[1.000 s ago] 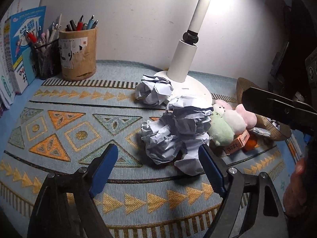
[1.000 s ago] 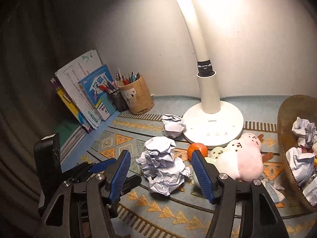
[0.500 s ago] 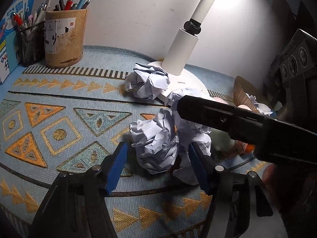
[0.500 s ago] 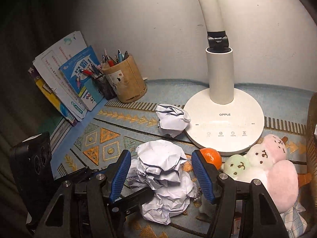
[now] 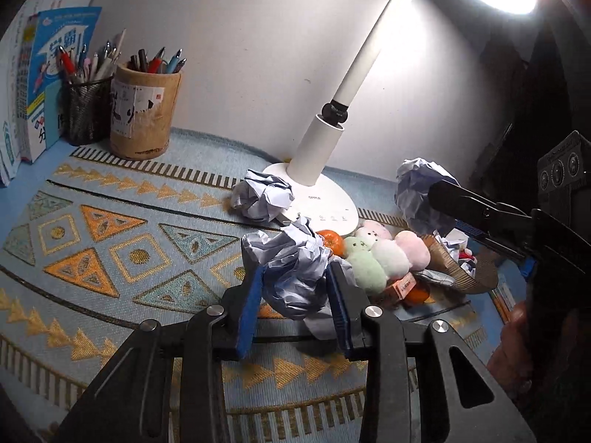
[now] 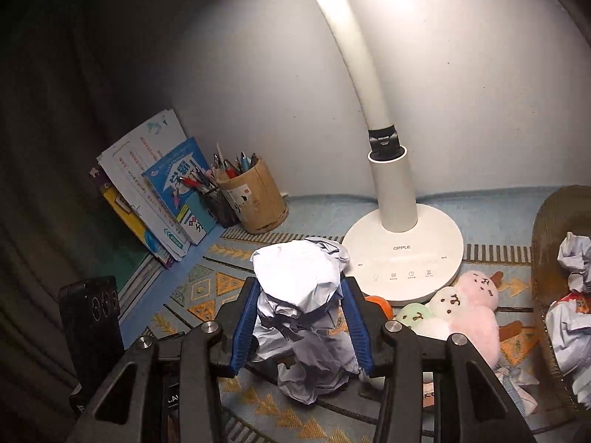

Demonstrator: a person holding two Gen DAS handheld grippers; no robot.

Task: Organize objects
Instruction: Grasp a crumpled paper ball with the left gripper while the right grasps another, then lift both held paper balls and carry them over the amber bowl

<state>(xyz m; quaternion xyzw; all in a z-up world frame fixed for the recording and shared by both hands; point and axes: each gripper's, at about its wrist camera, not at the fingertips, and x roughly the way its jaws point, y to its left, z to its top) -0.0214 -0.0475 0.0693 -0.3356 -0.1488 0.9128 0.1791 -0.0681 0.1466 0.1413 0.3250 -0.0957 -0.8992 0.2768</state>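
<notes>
Crumpled white paper ball [image 5: 295,269], creased, blue-shadowed.

I see a blue rug [image 5: 110,229] with orange and teal triangles, white paper balls [image 5: 291,265], a white lamp [image 6: 402,254], pink and green plush [image 6: 469,310].

A home study desk: lamp [image 6: 402,247] at centre, pen pots [image 6: 255,199] and workbooks [image 6: 162,192] at left, plush toys [image 6: 465,310] lower right.
</notes>
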